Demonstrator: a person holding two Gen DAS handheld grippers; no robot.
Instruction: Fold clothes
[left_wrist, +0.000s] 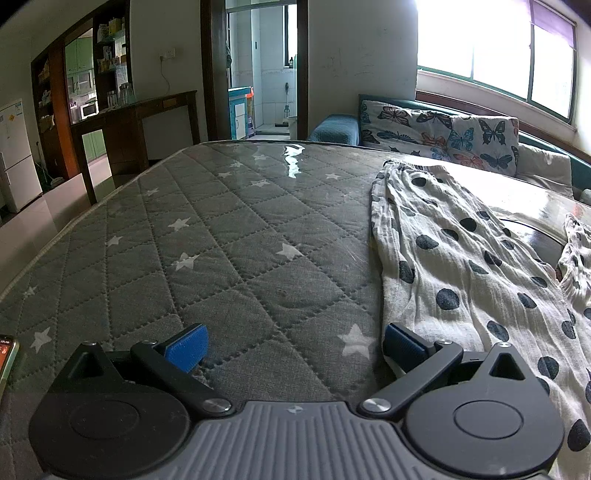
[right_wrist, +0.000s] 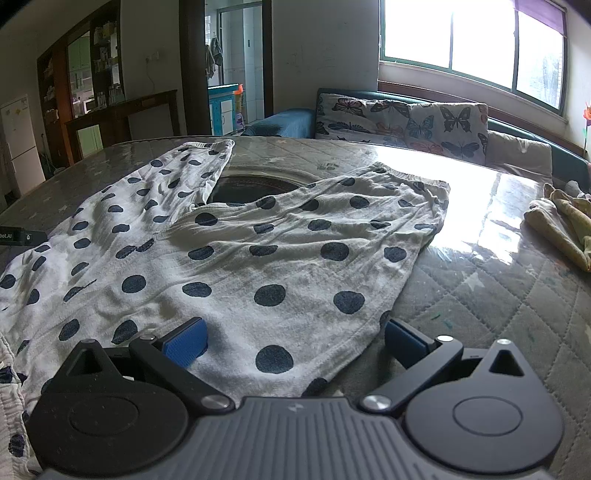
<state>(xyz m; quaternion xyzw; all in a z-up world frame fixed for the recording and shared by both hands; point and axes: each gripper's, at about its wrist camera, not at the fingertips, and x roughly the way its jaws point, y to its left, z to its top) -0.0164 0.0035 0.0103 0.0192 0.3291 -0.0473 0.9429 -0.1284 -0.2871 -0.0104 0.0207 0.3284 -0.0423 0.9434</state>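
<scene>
Left wrist view: left tool (left_wrist: 295, 345) low over the grey quilted star-print table cover (left_wrist: 229, 236), blue pads spread wide, nothing between them. Right-hand pad (left_wrist: 402, 341) sits at the edge of the white crinkled cotton trousers with dark navy polka dots (left_wrist: 454, 258); contact or just above, cannot tell. Left-hand pad (left_wrist: 188, 345) over bare quilting. Phone corner (left_wrist: 6, 354) at the frame's left edge, on the surface. One trouser leg runs away from the tool to its cuff near the far edge. Clear glossy film over the cover, glare patches. Beyond: butterfly-print cushion (left_wrist: 439, 133) on a dark green sofa, bright window (left_wrist: 495, 55), dark wooden console (left_wrist: 140, 114), white fridge (left_wrist: 14, 155), open doorway to a tiled room.

Right wrist view: right tool (right_wrist: 295, 343) released too, pads wide apart, empty. It hovers at the near hem of the same trousers (right_wrist: 258, 258); left pad (right_wrist: 186, 341) over cloth, right pad (right_wrist: 404, 341) just past the fabric edge, over the cover (right_wrist: 498, 314). Garment lies spread flat on the surface, two legs fanning away in a V, elastic cuffs at the far ends, a dark round inset (right_wrist: 251, 188) showing between them. Crumpled yellowish cloth (right_wrist: 561, 229) far right on the surface, well apart from the trousers. Black edge of the other tool's body (right_wrist: 20, 236) at far left. Same cushion (right_wrist: 402, 122) and window (right_wrist: 472, 44) behind.
</scene>
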